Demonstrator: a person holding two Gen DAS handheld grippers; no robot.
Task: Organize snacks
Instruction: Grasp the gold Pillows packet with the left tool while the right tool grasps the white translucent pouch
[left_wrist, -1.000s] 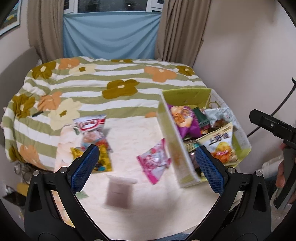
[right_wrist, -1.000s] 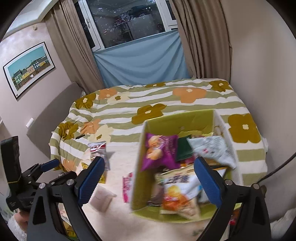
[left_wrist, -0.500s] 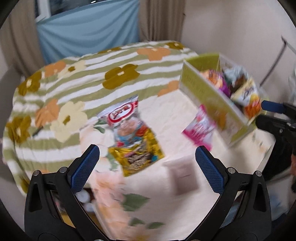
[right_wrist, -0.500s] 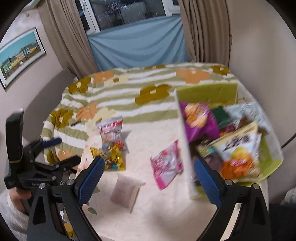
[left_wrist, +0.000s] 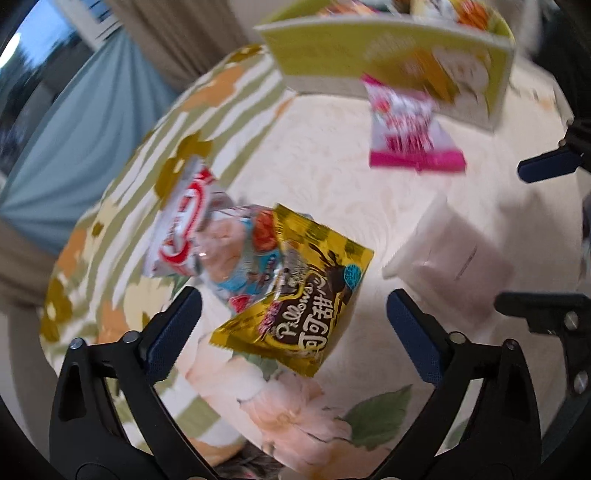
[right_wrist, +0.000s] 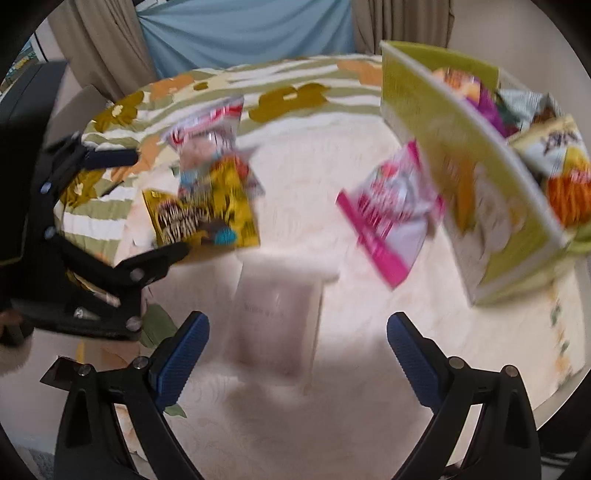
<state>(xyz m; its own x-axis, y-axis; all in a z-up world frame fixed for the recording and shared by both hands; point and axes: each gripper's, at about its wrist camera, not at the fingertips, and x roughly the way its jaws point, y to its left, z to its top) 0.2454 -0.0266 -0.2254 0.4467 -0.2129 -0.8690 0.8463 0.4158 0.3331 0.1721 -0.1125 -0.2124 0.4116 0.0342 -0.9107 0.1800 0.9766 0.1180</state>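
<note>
My left gripper (left_wrist: 294, 330) is spread wide and holds nothing; the yellow snack packet (left_wrist: 295, 291) lies on the bed (left_wrist: 332, 177) right between its fingers, overlapping a red-and-white bag (left_wrist: 192, 229) beyond it; my right gripper (right_wrist: 297, 354) is equally wide open and empty, with a pale pinkish pouch (right_wrist: 275, 317) lying just ahead between its fingers, blurred; further ahead to its right a pink packet (right_wrist: 388, 210) lies beside the green box (right_wrist: 476, 173), which is full of snacks.
</note>
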